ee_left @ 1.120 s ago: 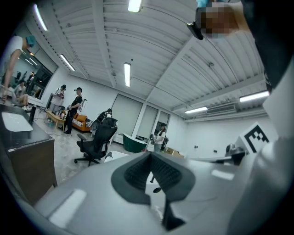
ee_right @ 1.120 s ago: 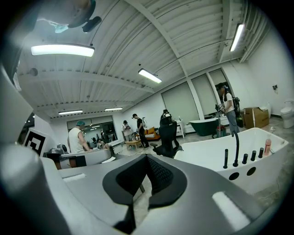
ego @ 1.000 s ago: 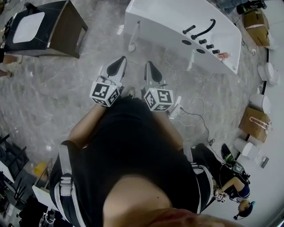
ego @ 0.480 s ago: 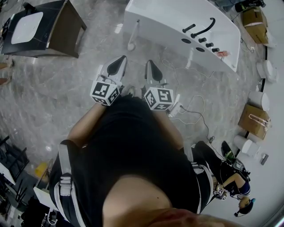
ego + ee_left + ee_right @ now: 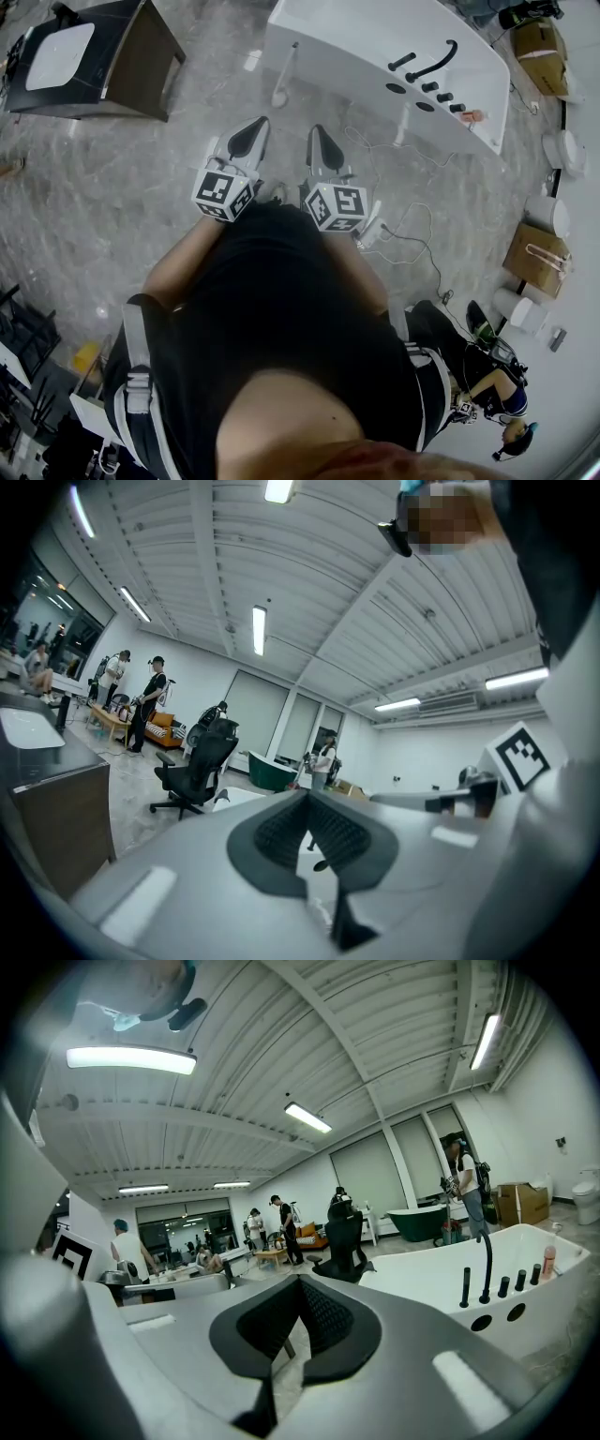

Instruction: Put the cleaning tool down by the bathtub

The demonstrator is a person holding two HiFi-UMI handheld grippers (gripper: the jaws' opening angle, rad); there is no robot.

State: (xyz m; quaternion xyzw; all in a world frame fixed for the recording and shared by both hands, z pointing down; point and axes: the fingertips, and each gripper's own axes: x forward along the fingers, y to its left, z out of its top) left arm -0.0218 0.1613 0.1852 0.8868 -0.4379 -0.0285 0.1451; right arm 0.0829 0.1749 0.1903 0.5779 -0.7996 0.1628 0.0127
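The big grey floor point(image 5: 103, 197) fills most of the head view. The white bathtub point(image 5: 366, 42) sits at the top. The left gripper point(image 5: 247, 139) and the right gripper point(image 5: 322, 148) are side by side near the person's chest. Each has its fingers pressed together with nothing in them. A thin white stick, I think the cleaning tool point(image 5: 284, 70), leans on the tub's side with its head on the floor. It could slip and fall flat. White cables point(image 5: 412, 234) lie close by and could trip the person.
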